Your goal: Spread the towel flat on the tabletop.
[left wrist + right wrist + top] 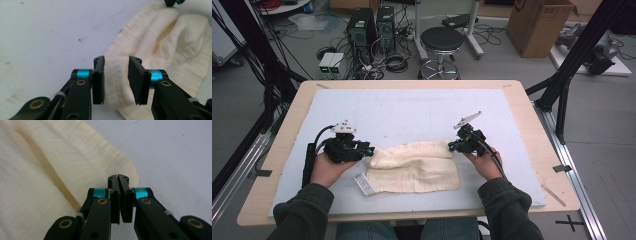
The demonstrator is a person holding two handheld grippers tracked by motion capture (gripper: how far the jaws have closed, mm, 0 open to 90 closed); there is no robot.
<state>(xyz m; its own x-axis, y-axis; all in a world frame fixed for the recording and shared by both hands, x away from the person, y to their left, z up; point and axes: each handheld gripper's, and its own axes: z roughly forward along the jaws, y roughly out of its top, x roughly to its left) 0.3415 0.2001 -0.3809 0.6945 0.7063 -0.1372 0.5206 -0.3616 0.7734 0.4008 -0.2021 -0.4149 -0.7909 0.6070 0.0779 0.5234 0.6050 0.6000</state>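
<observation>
Cream knit cloth (pixel 414 167) lies folded mid-mat (pixel 412 110). Left gripper (pixel 116 82) stands apart around its corner, releasing; right gripper (pixel 121 200) is clamped together over the opposite edge. Next, probably regrasp and fold again.

High view looks down the table (pixel 532 130); both gripper views sit close over the cloth (pixel 414 167)

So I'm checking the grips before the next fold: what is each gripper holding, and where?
Right gripper: shut on the cream knit garment at its edge. Left gripper: open astride the opposite edge, holding nothing.
</observation>
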